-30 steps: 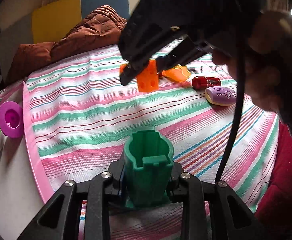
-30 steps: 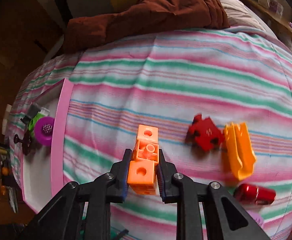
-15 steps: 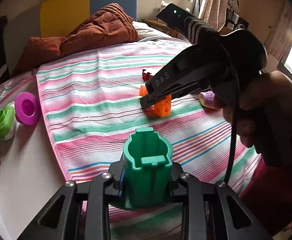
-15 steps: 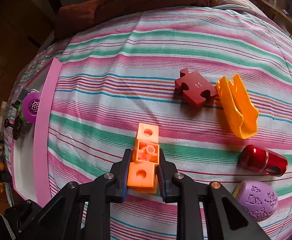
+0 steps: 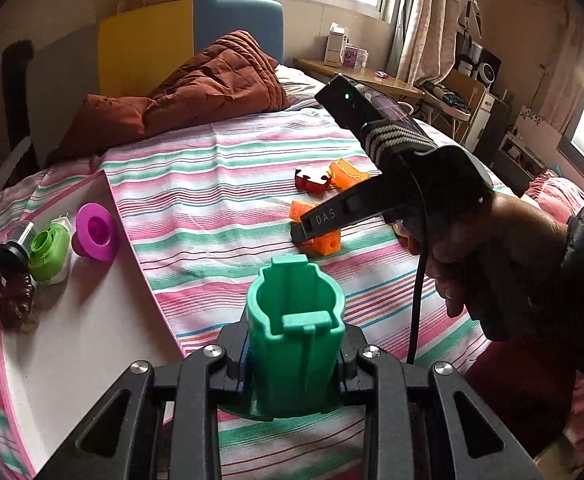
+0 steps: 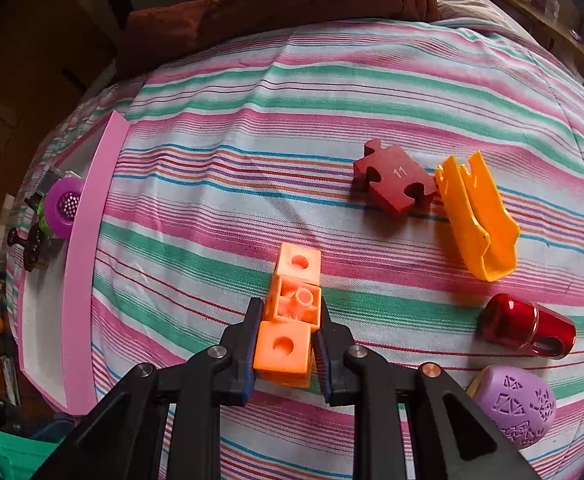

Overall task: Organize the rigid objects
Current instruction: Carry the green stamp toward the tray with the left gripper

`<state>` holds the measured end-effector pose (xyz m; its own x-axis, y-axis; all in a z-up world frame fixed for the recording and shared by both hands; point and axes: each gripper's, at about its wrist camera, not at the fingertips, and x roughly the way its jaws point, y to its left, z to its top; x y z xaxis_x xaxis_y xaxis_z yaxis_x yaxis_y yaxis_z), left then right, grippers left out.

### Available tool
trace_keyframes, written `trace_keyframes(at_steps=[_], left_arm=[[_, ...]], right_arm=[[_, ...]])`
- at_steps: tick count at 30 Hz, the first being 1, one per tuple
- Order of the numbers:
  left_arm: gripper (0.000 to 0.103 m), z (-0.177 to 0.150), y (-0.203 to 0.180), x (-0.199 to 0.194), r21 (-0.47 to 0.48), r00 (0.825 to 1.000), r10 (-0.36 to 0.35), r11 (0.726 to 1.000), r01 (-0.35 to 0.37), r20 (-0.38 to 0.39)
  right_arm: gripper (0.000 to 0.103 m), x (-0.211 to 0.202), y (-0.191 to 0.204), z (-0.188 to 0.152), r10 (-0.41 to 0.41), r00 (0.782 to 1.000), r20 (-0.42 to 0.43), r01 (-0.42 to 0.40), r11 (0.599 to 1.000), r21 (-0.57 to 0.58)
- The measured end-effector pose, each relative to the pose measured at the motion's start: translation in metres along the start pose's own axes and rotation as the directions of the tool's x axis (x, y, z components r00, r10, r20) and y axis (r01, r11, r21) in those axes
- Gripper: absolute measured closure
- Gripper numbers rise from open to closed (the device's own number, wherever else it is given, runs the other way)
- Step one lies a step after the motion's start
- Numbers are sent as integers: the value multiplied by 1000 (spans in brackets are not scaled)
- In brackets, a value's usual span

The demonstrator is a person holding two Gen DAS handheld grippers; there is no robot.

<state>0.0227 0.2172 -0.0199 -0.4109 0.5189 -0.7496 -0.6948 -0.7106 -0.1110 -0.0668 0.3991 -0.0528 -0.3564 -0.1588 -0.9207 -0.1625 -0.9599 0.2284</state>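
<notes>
My left gripper (image 5: pixel 294 356) is shut on a green plastic cup-shaped part (image 5: pixel 296 320) and holds it above the near edge of the striped bed. My right gripper (image 6: pixel 285 356) is shut on an orange block piece (image 6: pixel 287 320) made of three joined cubes, low over the bedspread; it also shows in the left wrist view (image 5: pixel 320 240). A white tray with a pink rim (image 5: pixel 71 340) lies at the left, holding a magenta funnel (image 5: pixel 95 230), a light green part (image 5: pixel 47 248) and a dark brown piece (image 5: pixel 11 300).
On the bedspread lie a dark red puzzle piece (image 6: pixel 396 182), a yellow-orange chute (image 6: pixel 476 216), a red metallic capsule (image 6: pixel 528 326) and a purple patterned egg (image 6: pixel 516 408). A brown quilt (image 5: pixel 195 84) is bunched at the head of the bed.
The right gripper has carried the orange block piece down and towards the near side of the bed. The left gripper has drawn back and turned left, bringing the tray into view.
</notes>
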Motion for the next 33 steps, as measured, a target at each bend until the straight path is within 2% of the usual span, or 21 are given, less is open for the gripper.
trace_keyframes(at_steps=[3, 8, 13, 21, 28, 33], left_arm=[[73, 0, 2, -5, -10, 1000, 3, 1000, -3, 8], [73, -3, 8, -12, -30, 1000, 5, 1000, -4, 17], [73, -5, 15, -14, -53, 1000, 3, 999, -3, 16], [73, -9, 23, -16, -74, 1000, -10, 997, 12, 16], [73, -12, 38, -21, -122, 1000, -18, 992, 20, 22], [73, -12, 64, -31, -205, 999, -9, 979, 17, 41]], right_arm=[[80, 0, 7, -3, -40, 999, 16, 40, 998, -51], [80, -1, 8, -3, -57, 998, 23, 59, 996, -74], [80, -1, 18, -8, -117, 992, 53, 124, 979, -160], [80, 3, 26, -6, -153, 985, 78, 166, 963, -213], [80, 4, 30, -8, -178, 980, 95, 196, 950, -245], [80, 6, 33, -8, -191, 976, 104, 212, 942, -258]])
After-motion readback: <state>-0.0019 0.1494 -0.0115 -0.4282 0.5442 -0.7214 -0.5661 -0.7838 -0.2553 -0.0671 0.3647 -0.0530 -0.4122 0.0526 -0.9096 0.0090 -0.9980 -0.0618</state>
